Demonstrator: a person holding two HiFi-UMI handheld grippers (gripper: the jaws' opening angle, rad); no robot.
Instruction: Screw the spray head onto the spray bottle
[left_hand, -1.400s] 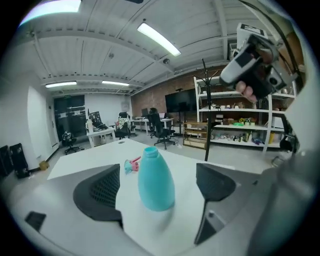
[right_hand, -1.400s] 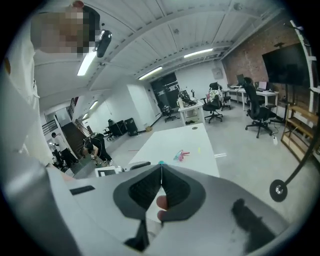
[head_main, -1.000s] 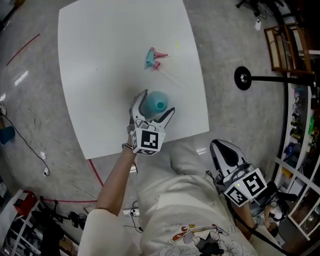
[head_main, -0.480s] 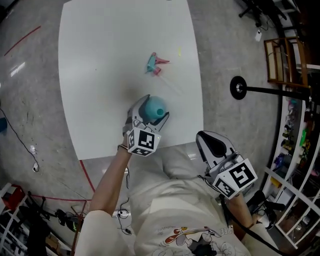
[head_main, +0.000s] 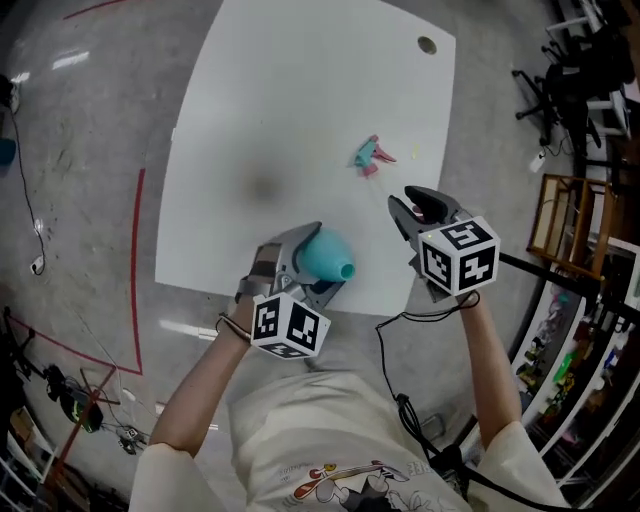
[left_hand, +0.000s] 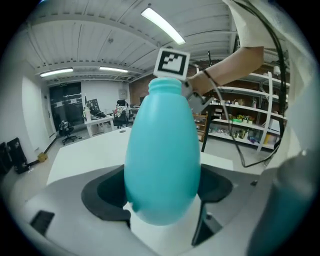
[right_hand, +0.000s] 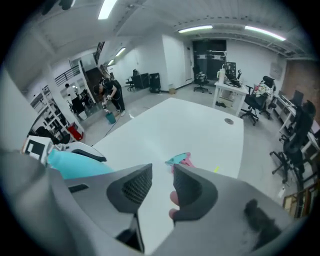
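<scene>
right gripper (head_main: 415, 205) has moved from beside our lap to over the table (head_main: 300, 100), near its edge, and is tilted steeply down. its jaws have just been opening: a narrow gap, nothing between them. we note left gripper (head_main: 305, 262) clamping the teal spray bottle (head_main: 328, 258), neck toward our right. spray head (head_main: 370, 155) lies on the table just beyond the right gripper.

spray bottle (head_main: 322, 256): teal, egg-shaped, neck bare, tilted, clamped between jaws of left gripper (head_main: 316, 263) over near table edge | spray head (head_main: 371, 155): teal and pink, lying on white table (head_main: 280, 120), well apart from bottle
</scene>
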